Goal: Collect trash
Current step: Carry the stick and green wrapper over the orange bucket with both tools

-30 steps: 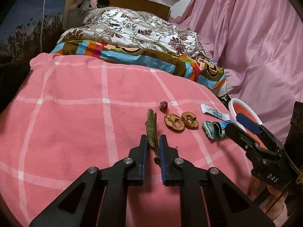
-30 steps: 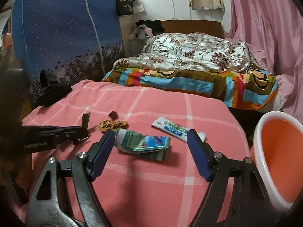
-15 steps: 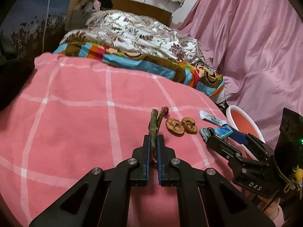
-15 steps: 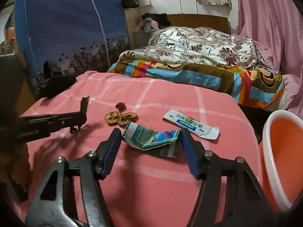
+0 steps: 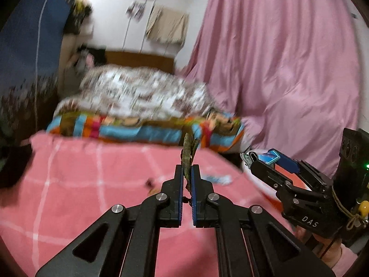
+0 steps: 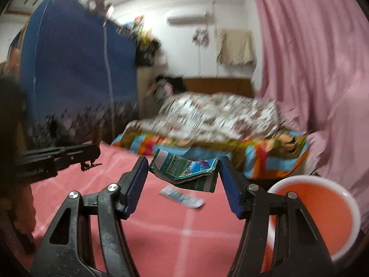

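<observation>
Two grippers fill my lower frames, both lifted above a surface (image 6: 189, 226) draped in a pink blanket with pale check lines. My left gripper (image 5: 187, 173) is pinched nearly closed on a strip of dried peel (image 5: 188, 154), which stands upright out of the tips. My right gripper (image 6: 183, 168) has just been closing, and its blue pads now press both ends of a crumpled green-and-blue wrapper (image 6: 186, 170), held clear of the blanket at mid-width.

On the blanket below the wrapper lies a white and blue tube (image 6: 182, 196); its print is too blurred for me to read. At the lower right of the right wrist view sits an orange bin with a white rim (image 6: 316, 214), just beside the surface edge.

Beyond the surface, a bed (image 6: 207, 143) carries a striped multicolour cover and a floral quilt (image 6: 219, 115). A pink curtain (image 5: 288, 69) hangs across the right side, a dark blue fabric wardrobe (image 6: 76, 73) stands upper left, and a white air conditioner (image 6: 186, 16) is mounted high on the wall.

In the left wrist view, the right gripper's body reads "DAS" in white letters.
</observation>
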Motion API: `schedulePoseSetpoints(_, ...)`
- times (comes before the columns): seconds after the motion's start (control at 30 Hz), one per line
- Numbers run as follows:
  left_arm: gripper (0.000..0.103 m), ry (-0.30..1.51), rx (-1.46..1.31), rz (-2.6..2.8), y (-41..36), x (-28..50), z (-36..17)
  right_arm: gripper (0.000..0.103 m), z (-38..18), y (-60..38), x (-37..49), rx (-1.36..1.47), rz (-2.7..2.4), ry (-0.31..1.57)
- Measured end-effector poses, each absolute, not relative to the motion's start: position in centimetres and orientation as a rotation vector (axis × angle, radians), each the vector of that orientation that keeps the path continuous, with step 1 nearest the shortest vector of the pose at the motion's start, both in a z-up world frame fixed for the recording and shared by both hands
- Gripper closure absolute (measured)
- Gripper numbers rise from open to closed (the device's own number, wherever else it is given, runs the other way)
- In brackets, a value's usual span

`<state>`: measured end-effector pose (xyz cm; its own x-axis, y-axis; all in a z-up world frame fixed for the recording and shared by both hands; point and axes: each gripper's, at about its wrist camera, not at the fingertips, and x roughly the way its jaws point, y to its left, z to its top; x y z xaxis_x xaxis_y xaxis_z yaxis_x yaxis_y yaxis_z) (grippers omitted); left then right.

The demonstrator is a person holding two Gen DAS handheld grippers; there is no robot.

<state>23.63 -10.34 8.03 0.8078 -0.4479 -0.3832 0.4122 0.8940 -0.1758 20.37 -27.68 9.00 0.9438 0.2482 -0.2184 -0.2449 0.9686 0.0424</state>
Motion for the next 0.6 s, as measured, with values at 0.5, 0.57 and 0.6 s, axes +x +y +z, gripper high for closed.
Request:
schedulePoseSetpoints(0.5,0.099,0.211,0.07,-0.647,-21.9,21.7,11.7,0.032,12.1,-39.2,16.2,0.122,-0.071,0.052)
schedulePoseSetpoints(0.57,0.099,0.209,0.076,-0.677,-23.4,22.0,11.6,0.032,11.9,-40.2,16.0,0.126,-0.095,0.059)
schedulePoseSetpoints(0.6,0.099,0.212,0.077,-0.691,-24.2,22.2,11.5,0.032,11.8,-40.7,15.8,0.126,-0.108,0.063)
